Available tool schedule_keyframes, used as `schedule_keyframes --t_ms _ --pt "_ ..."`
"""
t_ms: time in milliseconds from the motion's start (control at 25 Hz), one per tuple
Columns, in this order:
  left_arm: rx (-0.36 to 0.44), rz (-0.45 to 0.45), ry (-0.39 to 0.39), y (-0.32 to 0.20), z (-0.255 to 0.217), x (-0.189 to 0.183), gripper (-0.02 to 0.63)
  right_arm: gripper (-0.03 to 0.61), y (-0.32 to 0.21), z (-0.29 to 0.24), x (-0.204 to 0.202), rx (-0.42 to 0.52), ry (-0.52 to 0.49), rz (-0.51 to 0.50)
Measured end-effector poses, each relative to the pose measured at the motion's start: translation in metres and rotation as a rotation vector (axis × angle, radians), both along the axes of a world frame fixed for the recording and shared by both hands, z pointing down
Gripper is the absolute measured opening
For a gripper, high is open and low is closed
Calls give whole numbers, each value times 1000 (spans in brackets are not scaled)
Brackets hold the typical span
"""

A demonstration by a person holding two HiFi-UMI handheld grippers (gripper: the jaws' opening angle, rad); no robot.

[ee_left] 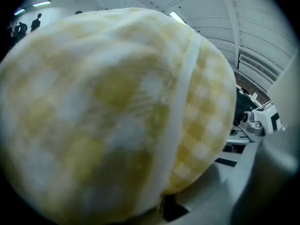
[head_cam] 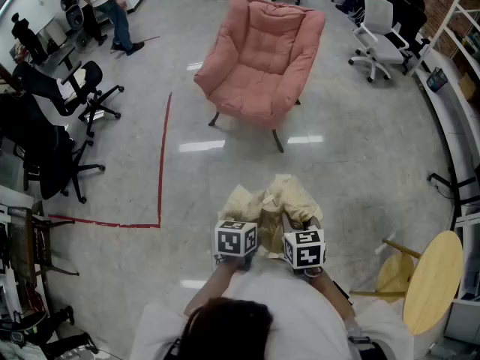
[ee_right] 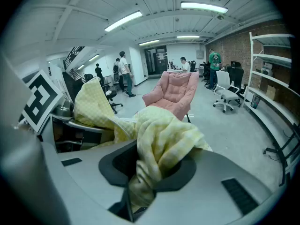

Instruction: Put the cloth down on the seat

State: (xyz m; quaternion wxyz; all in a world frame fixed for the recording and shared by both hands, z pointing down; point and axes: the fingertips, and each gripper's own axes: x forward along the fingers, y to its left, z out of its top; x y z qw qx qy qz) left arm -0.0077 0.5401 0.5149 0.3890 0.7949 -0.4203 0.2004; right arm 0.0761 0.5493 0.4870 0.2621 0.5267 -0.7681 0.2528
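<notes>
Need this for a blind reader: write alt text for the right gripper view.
The right gripper has its fingers shut on a bunched pale yellow checked cloth. Ahead, a pink padded armchair stands empty on the grey floor.

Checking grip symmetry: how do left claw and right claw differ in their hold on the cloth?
Left claw is almost fully closed on the cloth; right claw stands wider, around a thick twisted wad.
The cloth balloons over the left claw, filling its view; at the right claw it leaves the pink armchair in sight.
Shared: both clamp the same yellow checked cloth, side by side, short of the armchair.
</notes>
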Motion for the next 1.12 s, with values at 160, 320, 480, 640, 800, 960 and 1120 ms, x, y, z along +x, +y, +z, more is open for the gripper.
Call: schedule_keyframes --t_ms 160,320,480,640,800,960,1120 --pt "6 10 -2 -14 -1 -6 49 100 -13 0 -7 -5 14 7" --pt "8 17 10 -30 -2 -15 49 100 -28 0 -15 -4 15 21" --pt "16 21 22 -52 -2 -29 49 101 -48 -1 -29 -12 -20 34" --pt "32 53 26 -75 -5 -44 49 101 -69 -3 -44 -2 -21 52" --pt "64 82 21 -104 -8 -67 49 101 -94 -7 -69 23 -26 66" --pt "76 112 16 -124 -10 -87 49 101 -112 -9 -91 26 -21 85" --pt "66 129 30 -138 -6 -103 49 101 -123 -6 -107 26 -21 111"
